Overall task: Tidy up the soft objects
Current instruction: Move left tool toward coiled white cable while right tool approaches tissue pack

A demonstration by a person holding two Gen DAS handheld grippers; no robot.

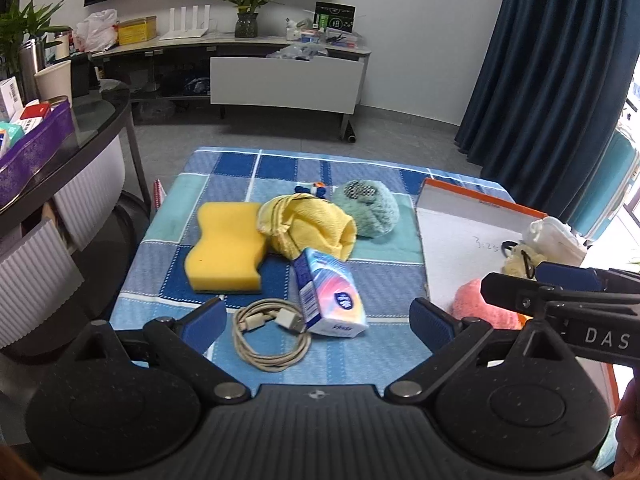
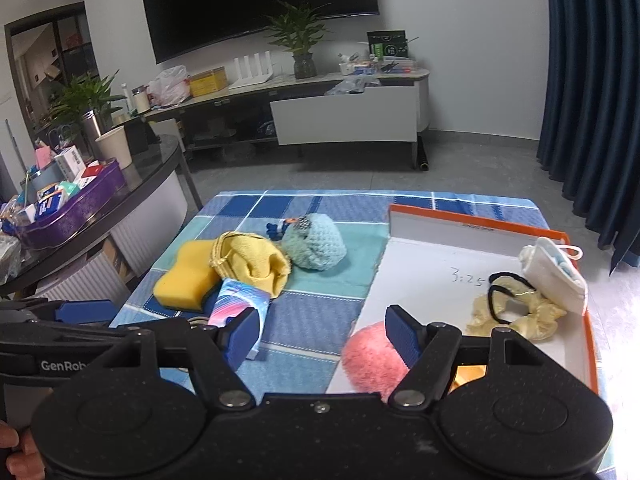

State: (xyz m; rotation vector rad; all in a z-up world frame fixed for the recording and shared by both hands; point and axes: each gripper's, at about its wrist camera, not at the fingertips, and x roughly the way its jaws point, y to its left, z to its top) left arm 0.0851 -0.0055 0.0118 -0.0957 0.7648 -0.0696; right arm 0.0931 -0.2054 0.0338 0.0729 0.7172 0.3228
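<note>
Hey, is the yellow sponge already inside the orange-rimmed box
No, the yellow sponge lies on the checked cloth, well left of the orange-rimmed box.

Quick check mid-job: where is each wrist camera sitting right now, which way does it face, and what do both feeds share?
Left wrist: on the left tongs, open, facing down across the checked cloth at the yellow sponge, tissue pack and cable; right tongs intrude at right.
Right wrist: on the right tongs, open, above the box lid and pink plush ball; fingers show bottom left.
Shared: sponge, yellow towel, green knitted item, lid, television.
</note>
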